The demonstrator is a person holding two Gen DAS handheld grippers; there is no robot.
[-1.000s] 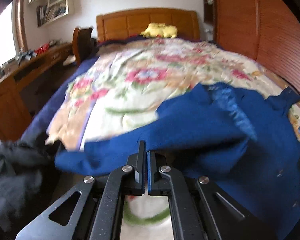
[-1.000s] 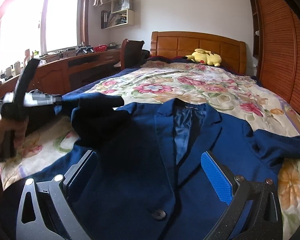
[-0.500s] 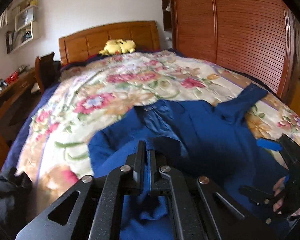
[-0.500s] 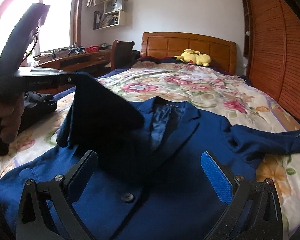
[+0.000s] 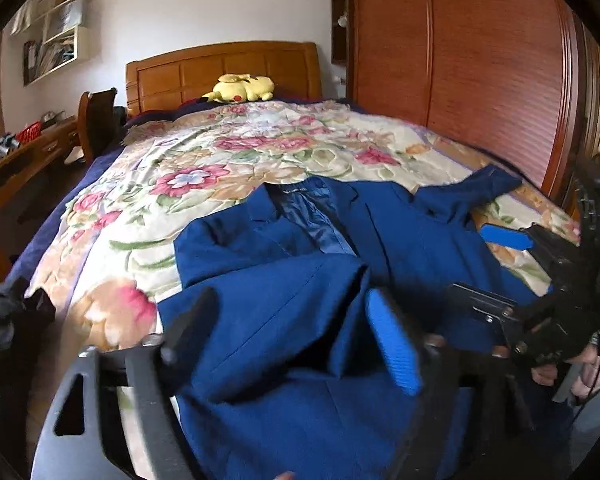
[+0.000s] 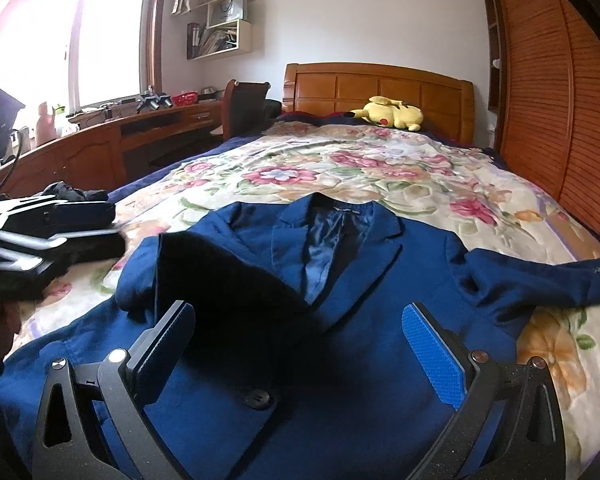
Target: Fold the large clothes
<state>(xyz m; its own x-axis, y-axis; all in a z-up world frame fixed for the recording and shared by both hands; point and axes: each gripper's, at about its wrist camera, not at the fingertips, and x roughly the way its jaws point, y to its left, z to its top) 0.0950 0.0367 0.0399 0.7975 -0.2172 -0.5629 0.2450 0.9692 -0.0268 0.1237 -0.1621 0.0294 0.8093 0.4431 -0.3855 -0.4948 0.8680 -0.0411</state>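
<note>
Underneath, a floral quilt [image 6: 400,184] covers the bed before a wooden headboard [image 6: 380,88].

My claws [image 6: 300,344] are matt, grainy black plastic with ribbed blue pads [image 6: 434,354] and shiny metal screws. The jacket [image 6: 364,280] is matt blue cloth with a glossy lining. The quilt [image 6: 380,168] is soft printed cloth; the headboard [image 6: 380,84] is polished wood.

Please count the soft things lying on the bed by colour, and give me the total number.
Blue: 1, the dark blue suit jacket
Yellow: 1, the yellow plush toy by the wooden headboard
Flowered: 1, the cream floral bedspread
Total: 3
</note>
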